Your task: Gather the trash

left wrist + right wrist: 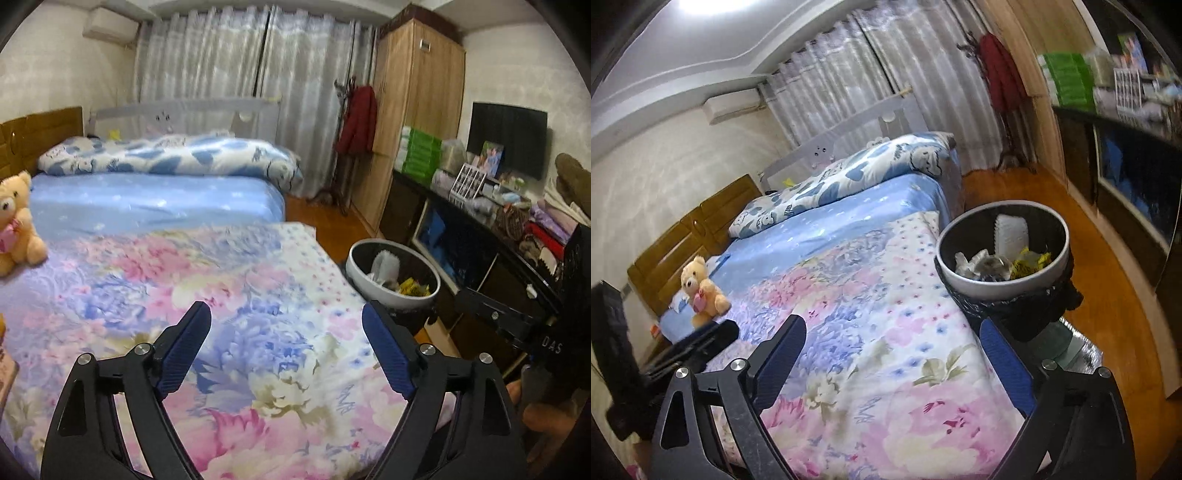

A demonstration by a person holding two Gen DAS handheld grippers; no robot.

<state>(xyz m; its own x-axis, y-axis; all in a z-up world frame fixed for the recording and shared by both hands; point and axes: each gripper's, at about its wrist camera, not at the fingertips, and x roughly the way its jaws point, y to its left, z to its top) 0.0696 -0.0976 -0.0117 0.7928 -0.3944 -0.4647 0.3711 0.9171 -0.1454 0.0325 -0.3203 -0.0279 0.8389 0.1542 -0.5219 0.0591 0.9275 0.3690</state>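
1. 9 o'clock: tan plush teddy bear (16, 218) with a pink patch on its chest sits upright on the bed, in front of the brown wooden headboard (40, 129).
2. 10–11 o'clock: blue-and-white patterned rolled duvet (177, 155) lies across the plain light-blue sheet (155, 203), near the curtain side of the bed.
3. Centre: pink, lilac and cream floral quilt (229, 306) covers the near part of the bed. No loose trash visible on it.
4. 6 o'clock, left wrist view: left gripper (286, 317), black frame with blue ribbed pads, is spread wide over the quilt. Nothing between the pads.
5. 12 o'clock: grey-white pleated curtains (240, 55) across the far wall.
6. 1 o'clock: red garment (356, 118) hangs on a dark coat stand, beside the light wood wardrobe (417, 110).
7. 3 o'clock: round white-rimmed trash bin (391, 291) with a black liner stands on the wooden floor, just beside the bed edge. Inside: white crumpled paper, a white plastic piece, yellow wrappers.
8. 6 o'clock, right wrist view: right gripper (892, 328), same build, is also spread wide and empty. It sits over the quilt edge, with the bin at its 1 o'clock.
9. 3–4 o'clock: dark low cabinet (480, 258) along the right wall, top cluttered with green boxes, photo frames and folded cloth; black screen (508, 138) on the wall above.
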